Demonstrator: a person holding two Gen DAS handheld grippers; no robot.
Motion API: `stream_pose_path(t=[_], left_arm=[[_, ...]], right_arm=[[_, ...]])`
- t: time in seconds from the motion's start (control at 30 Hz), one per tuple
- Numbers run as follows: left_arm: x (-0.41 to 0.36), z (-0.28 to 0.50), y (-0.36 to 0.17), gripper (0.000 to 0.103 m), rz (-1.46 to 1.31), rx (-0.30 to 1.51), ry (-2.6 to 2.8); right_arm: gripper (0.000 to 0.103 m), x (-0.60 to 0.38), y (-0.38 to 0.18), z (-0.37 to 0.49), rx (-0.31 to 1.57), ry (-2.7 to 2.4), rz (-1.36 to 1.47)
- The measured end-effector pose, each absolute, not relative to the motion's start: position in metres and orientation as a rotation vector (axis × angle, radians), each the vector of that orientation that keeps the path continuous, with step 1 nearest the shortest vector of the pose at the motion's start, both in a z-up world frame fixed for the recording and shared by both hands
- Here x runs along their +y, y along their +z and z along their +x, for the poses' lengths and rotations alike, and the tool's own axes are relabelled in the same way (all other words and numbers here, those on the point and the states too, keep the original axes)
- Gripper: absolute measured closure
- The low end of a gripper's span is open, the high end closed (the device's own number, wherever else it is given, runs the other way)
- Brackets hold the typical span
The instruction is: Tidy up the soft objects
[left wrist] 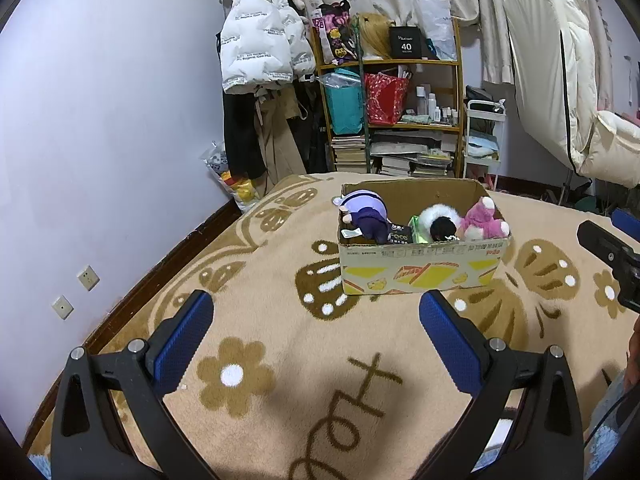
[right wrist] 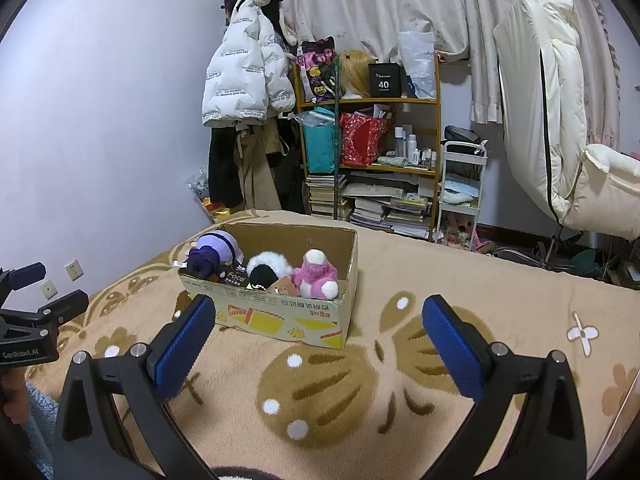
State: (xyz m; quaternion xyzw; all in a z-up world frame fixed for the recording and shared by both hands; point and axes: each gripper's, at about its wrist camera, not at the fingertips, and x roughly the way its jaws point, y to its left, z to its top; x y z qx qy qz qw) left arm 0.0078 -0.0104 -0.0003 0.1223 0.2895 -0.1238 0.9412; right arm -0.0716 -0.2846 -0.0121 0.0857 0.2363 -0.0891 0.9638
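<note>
Left tongs spread wide, nothing between the blue pads, held low over the blanket and aimed forward at the box. Right tongs likewise wide apart and empty, hovering above the blanket, box ahead and a bit left of centre. Each tool shows in the other's view: the right one at the right edge of the left view, the left one at the left edge of the right view, with part of a hand under it. Both tongs sit short of the box, not touching it.

Box is open-topped cardboard, resting on the tan flower-pattern blanket. Inside: purple plush at the left end, leaning on the rim; black-and-white plush in the middle; pink plush at the right end; a dark pack between purple and black-and-white.

Behind: cluttered shelf, white jacket hanging on the wall, curtains, cream chair to the right.
</note>
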Motion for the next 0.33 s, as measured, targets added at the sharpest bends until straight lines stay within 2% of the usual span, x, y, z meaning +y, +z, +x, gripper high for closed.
stream_pose_path(t=[0.33], left_arm=[[-0.0125,0.0067,0.0004,0.001,0.253,0.588,-0.251]], right_arm=[[0.000,-0.2898,-0.0155,-0.0725,0.486,-0.170,0.172]])
